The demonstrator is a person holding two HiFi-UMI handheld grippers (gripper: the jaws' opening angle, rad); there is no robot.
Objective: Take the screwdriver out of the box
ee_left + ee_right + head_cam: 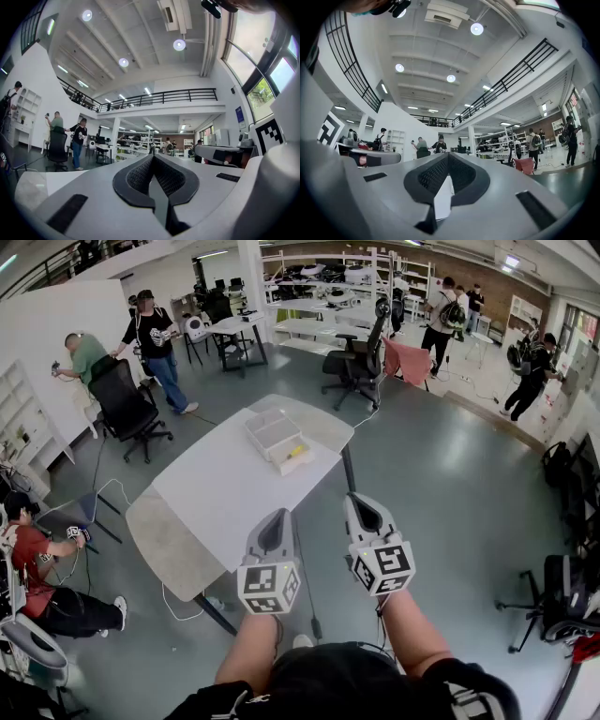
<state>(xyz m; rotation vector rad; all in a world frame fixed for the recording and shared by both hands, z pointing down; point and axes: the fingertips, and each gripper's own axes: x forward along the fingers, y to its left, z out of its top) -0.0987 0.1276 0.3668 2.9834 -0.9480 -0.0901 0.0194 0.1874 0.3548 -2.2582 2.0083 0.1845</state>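
A clear plastic box stands on the far end of the white table. Inside it, near its right end, lies a screwdriver with a yellow handle. Both grippers are held close to the body, short of the table's near corner and well apart from the box. The left gripper is shut with nothing in it, its tips meeting in the left gripper view. The right gripper is likewise shut and empty, as the right gripper view shows. Both gripper views look up across the hall, and neither shows the box.
A black office chair stands left of the table and another behind it. A person sits on the floor at the left. Several people stand further off. A white cable runs under the table's near edge.
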